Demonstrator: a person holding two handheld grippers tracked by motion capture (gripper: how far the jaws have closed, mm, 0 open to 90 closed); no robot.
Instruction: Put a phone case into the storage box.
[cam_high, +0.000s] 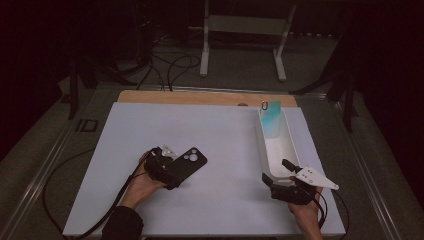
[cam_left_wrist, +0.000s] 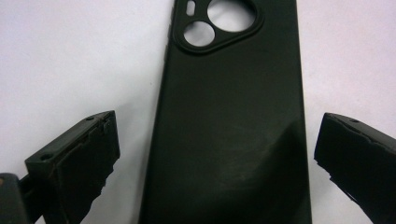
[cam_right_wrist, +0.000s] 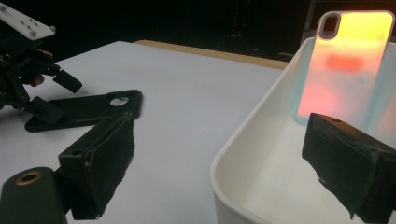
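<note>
Room: dark all round, a white frame stand (cam_high: 243, 37) on the floor beyond the far edge, loose cables (cam_high: 170, 67) near it.
Table: my white table top (cam_high: 220, 150) is smooth and bare, with a strip of wood (cam_high: 200, 97) showing along its far edge.
White tray (cam_high: 267, 150): long, on the right side, running near to far; a translucent phone case (cam_right_wrist: 348, 65) leans upright against its far end.
Black phone case (cam_high: 187, 162): flat on the table at the left, camera cut-outs pointing far.
Left gripper (cam_left_wrist: 215, 154): jaws wide apart, one each side of the black case, neither touching it, holding nothing.
Right gripper (cam_right_wrist: 233, 172): jaws spread astride the tray's near rim, one inside, one outside, gripping nothing.
Risk, left: I judge the thin case may skid on the slick top or bow if I pinch unevenly.
Risk, right: closing off-centre could tilt the tray and topple the leaning case.
</note>
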